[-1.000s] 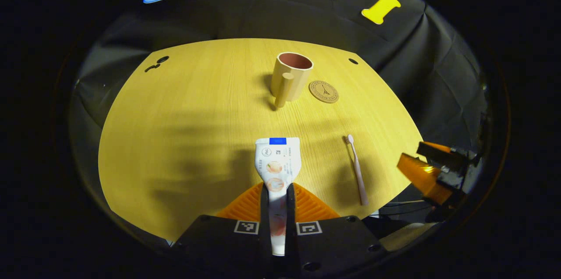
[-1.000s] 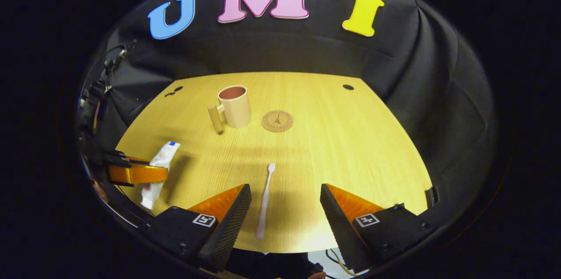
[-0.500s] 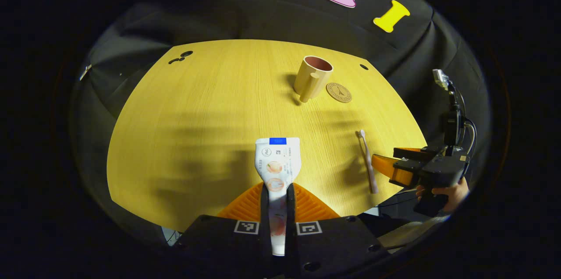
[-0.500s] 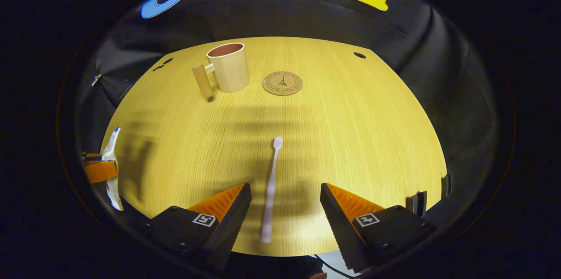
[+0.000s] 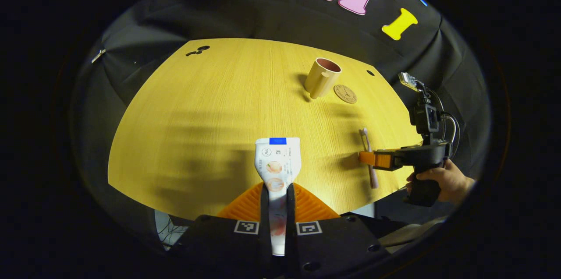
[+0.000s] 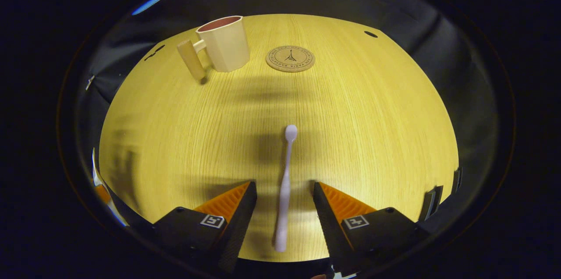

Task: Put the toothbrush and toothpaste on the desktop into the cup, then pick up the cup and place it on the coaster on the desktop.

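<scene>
Toothbrush point(image 6: 285, 187) lies lengthwise between claw fingers, head forward.

No legible text or labels.

Bright desktop point(image 6: 350, 117), soft shadows, edges bent, dim.

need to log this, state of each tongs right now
left tongs: closed on the toothpaste
right tongs: open, either side of the toothbrush, no grip
</scene>
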`<state>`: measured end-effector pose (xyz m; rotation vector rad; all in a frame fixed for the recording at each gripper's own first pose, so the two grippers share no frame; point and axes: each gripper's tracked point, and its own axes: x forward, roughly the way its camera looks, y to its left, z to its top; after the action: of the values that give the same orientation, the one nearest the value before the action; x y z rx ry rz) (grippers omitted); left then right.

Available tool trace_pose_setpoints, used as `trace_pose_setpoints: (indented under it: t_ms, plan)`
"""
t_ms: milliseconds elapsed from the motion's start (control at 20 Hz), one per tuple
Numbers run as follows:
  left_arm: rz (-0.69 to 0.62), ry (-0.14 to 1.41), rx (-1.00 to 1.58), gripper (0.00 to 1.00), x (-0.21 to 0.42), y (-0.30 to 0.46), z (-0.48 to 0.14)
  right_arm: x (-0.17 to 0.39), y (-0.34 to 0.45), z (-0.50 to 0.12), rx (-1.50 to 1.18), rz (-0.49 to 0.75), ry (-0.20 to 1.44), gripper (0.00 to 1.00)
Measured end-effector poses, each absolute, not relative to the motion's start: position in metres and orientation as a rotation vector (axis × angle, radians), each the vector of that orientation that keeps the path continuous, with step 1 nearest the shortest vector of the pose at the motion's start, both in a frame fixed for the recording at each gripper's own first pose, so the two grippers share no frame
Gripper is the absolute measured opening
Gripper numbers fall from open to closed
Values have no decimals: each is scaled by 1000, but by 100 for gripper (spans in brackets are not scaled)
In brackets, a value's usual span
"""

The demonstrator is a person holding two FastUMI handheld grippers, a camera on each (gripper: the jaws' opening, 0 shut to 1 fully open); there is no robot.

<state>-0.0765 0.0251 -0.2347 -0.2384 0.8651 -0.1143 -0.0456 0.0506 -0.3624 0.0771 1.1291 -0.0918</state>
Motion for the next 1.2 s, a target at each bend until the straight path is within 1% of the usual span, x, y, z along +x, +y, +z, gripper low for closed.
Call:
trace_pose_setpoints:
  t_ms: [50,150,300,350,450,550,600,750,800,900,1000,1200]
  plan:
    - [-110,865,-245,17,-80,24,-235,-45,50,-363,90,-97,1137,80]
    - [-101,866,-264,17,-87,23,-238,-43,48,-360,89,-101,1148,78]
    - [-87,875,-291,17,-95,21,-243,-43,46,-363,96,-108,1173,66]
    - [-83,878,-295,17,-98,21,-246,-43,47,-364,94,-103,1184,49]
    - [-75,881,-292,17,-101,23,-249,-43,46,-363,90,-107,1202,30]
    - [-68,877,-289,17,-102,25,-248,-48,48,-359,75,-86,1219,27]
    - [-65,874,-287,16,-101,27,-248,-43,48,-362,72,-86,1218,10]
    - [-61,860,-299,17,-98,28,-245,-43,48,-362,80,-79,1205,8]
    - [-62,853,-306,17,-98,32,-242,-45,47,-360,95,-84,1195,5]
    - [-71,833,-319,17,-90,28,-237,-44,45,-358,140,-98,1150,5]
    - [-87,802,-326,17,-81,19,-228,-39,45,-348,168,-72,1081,6]
    - [-128,740,-321,17,-53,0,-205,-20,49,-304,236,26,875,5]
